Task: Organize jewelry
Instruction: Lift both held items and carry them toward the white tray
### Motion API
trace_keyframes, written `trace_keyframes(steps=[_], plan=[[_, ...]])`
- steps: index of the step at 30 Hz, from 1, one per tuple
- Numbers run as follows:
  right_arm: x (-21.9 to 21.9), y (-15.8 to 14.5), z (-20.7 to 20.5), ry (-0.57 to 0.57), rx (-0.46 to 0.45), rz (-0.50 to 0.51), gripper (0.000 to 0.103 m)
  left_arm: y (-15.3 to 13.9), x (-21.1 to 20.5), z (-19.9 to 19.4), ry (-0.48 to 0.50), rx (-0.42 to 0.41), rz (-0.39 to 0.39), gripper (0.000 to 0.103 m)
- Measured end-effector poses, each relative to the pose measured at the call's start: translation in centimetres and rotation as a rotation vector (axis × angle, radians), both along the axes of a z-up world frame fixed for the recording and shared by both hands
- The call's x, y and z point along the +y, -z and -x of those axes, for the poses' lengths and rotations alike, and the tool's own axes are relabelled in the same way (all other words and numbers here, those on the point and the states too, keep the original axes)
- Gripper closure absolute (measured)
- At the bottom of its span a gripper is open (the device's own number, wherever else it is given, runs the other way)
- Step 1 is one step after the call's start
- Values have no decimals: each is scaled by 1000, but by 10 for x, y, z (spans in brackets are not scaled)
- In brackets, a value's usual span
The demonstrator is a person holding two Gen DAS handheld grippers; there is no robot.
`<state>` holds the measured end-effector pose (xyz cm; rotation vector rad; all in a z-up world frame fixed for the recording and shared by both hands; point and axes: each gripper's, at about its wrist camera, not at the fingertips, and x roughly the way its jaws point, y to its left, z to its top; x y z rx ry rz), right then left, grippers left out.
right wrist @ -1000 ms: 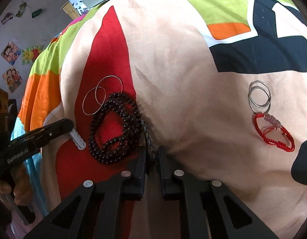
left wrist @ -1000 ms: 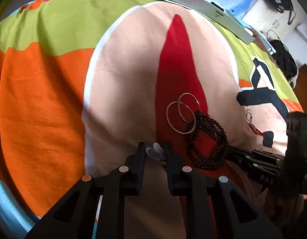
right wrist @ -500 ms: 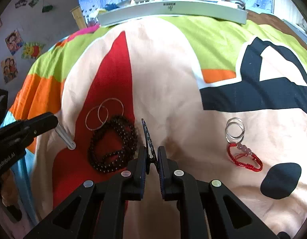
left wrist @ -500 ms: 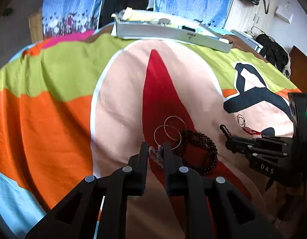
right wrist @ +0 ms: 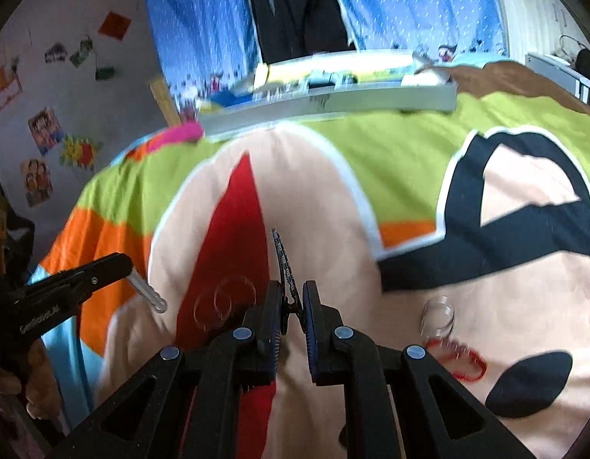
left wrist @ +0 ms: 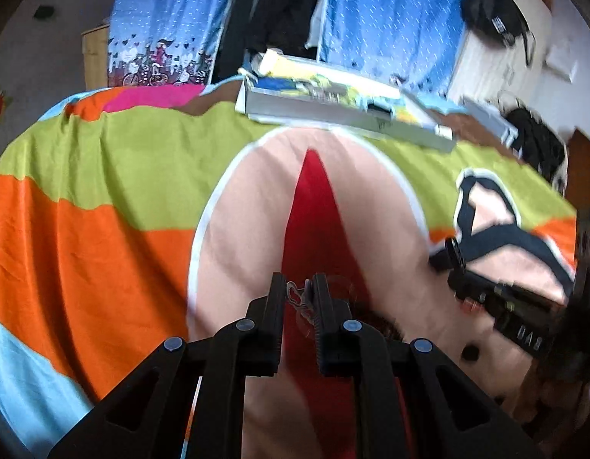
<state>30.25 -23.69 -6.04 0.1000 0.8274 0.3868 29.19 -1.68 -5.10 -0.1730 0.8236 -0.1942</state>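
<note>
My left gripper (left wrist: 299, 287) is shut on a small white ribbed piece (left wrist: 296, 298), held above the colourful bedspread (left wrist: 103, 248). The right wrist view shows that white piece (right wrist: 147, 292) sticking out of the left gripper at the left. My right gripper (right wrist: 293, 294) is shut on a dark narrow strap (right wrist: 282, 260) that stands up between its fingers. Two thin hoops (right wrist: 224, 300) lie on the red patch below. A pair of silver rings (right wrist: 438, 315) and a red cord bracelet (right wrist: 457, 357) lie to the right. The dark bead necklace is mostly hidden behind the fingers.
A long grey tray (right wrist: 333, 105) with colourful contents lies across the far end of the bed, also in the left wrist view as the grey tray (left wrist: 344, 114). Blue curtains hang behind it. A hand (right wrist: 15, 378) holds the left gripper's handle.
Both grippers have risen off the bedspread with their pieces still held, and both views have tilted up toward the grey tray. The hoops, necklace and bracelet stayed on the bed.
</note>
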Motion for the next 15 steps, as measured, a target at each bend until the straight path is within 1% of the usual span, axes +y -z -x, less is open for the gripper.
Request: trace_keyframes(steps=[3,7,10,15], plan=[[-10,-13,-12,29,-60,-30,92,-13,-3,-20,-31,-19,54,92],[-25,-30,-32,79,-138,-59,92,-35,-13,-52,-52,-62,86,92],[-34,-40,-51,105,-200,-62,92,-55,-21,-78,-64,-102,97,92],[-54,-49,-88,145,-273,-89,92,-76,-38,-126,-85,-139,105,92]])
